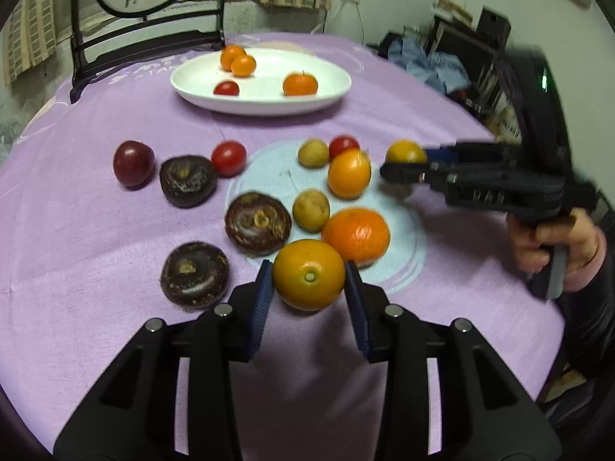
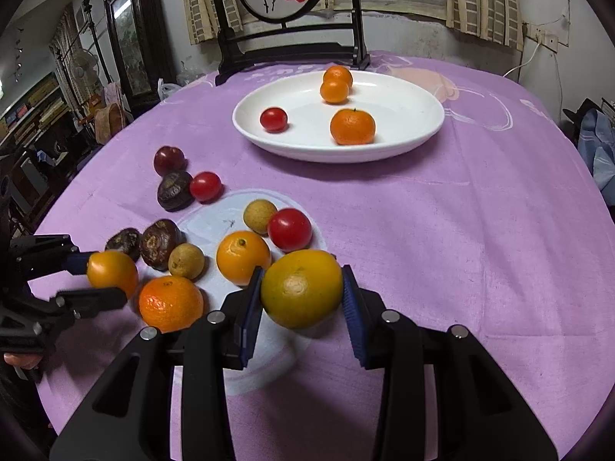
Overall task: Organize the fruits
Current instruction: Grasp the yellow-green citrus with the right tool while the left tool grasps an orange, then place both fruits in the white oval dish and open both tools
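A big white plate (image 2: 423,130) sits at the far side of the round table with the purple cloth (image 2: 461,230). Four fruits lie in the plate: three small oranges, two of them touching at the back (image 2: 336,83) and one at the front (image 2: 352,126), and one red cherry tomato (image 2: 273,119). The left gripper (image 1: 309,280) has its blue pads pressed on both sides of a yellow-orange fruit (image 1: 309,273), so it is gripping it. The right gripper (image 2: 301,292) is squeezing another yellow-orange fruit (image 2: 301,288) the same way, low over the cloth. Loose on the cloth, near the pale blue circle, I count one bright tangerine (image 1: 356,235), one rounder orange (image 1: 349,173), two small tan fruits (image 1: 311,210) (image 1: 314,153), two more red cherry tomatoes (image 1: 228,158) (image 1: 343,146), one dark red plum-like fruit (image 1: 133,163), and three flat dark brown fruits (image 1: 188,180) (image 1: 257,223) (image 1: 194,273). That makes ten fruits lying loose, plus the two being held. A hand (image 1: 553,242) holds the handle of the right gripper. A dark chair (image 2: 288,50) stands behind the table.
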The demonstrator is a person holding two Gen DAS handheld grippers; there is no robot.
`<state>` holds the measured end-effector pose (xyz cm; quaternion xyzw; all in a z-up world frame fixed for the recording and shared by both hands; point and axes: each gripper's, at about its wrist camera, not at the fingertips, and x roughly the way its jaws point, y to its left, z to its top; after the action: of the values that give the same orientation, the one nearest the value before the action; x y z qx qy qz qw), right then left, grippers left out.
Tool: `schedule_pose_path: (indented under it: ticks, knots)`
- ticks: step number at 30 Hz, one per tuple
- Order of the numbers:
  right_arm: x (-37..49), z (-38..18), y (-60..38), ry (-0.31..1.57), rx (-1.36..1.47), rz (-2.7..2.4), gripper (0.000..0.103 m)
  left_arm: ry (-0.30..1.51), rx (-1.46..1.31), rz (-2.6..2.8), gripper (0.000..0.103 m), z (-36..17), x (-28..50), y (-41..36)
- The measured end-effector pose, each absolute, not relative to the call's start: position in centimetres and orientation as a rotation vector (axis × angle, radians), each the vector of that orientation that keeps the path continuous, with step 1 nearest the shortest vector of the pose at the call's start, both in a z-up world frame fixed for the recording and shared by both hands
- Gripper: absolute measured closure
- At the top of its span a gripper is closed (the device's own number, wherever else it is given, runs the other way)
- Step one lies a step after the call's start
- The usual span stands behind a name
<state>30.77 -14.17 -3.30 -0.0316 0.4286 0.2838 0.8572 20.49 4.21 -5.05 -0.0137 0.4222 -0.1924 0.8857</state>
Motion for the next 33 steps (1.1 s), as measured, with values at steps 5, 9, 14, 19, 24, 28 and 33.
schedule_pose_path:
  ticks: [5,9,14,19,24,28,33]
  knots:
    - [32.3,-1.3,-14.9,0.788,0.066,0.598,0.064,0.804,-0.171,-0.351,0.065,-2.8,22.0,6.6]
    - [35.8,-0.2,-14.7,0.706,0.125,0.529,0.064,0.780,-0.209,-0.299,0.065,-0.3,25.9,7.2]
    - [41.4,-1.0,-13.9,0.723,0.148,0.459,0.064,0.800,-0.155,-0.216,0.065,1.1,33.2,4.7]
    - [44.3,-2.6,-13.7,0.766,0.138,0.440,0.064,0.851,-0.096,-0.203,0.065,-0.4,38.4,1.5]
    - [45.0,-3.0,-13.9,0.785,0.143,0.432,0.051,0.922,-0.050,-0.183,0.065,-2.5,40.6,0.4]
    - [43.7,-1.5,-14.7,0.768,0.174,0.444,0.046,0.914,-0.076,-0.192,0.030,-2.0,40.0,0.8]
    - [39.3,1.0,-14.4,0.717,0.173,0.507,0.044,0.759,-0.056,-0.172,0.007,2.6,35.3,2.7]
